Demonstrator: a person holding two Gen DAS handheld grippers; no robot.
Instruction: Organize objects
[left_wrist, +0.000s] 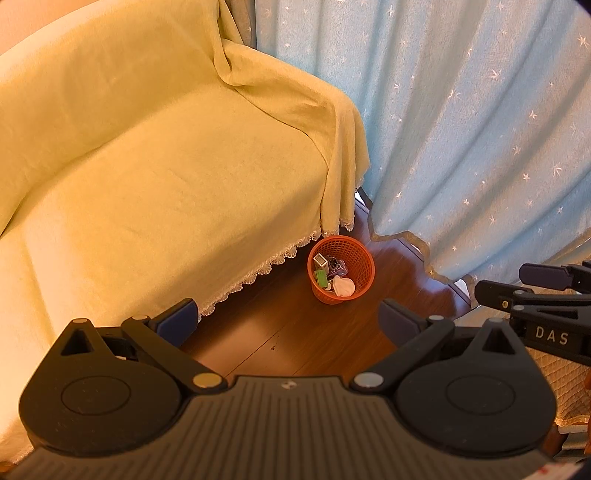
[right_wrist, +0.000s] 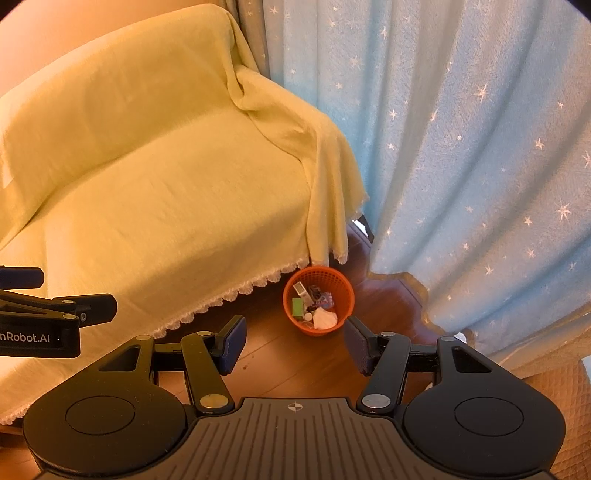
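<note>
A small orange mesh basket (left_wrist: 360, 258) (right_wrist: 341, 286) stands on the wooden floor by the sofa's front corner. Inside it lie a green box (left_wrist: 320, 277) (right_wrist: 296, 306), a grey box (left_wrist: 321, 261), a white crumpled item (left_wrist: 343, 285) (right_wrist: 325, 318) and several small dark bits. My left gripper (left_wrist: 290, 320) is open and empty, high above the floor, short of the basket. My right gripper (right_wrist: 295, 343) is also open and empty, with the basket just beyond its fingertips in its own view. Each gripper shows at the edge of the other's view.
A sofa under a pale yellow lace-edged cover (left_wrist: 155, 177) (right_wrist: 159, 192) fills the left. A light blue curtain with star print (left_wrist: 480, 129) (right_wrist: 480, 147) hangs at the right down to the floor. Dark wooden floor (left_wrist: 295, 339) lies between them. A quilted beige surface (right_wrist: 554, 387) is at lower right.
</note>
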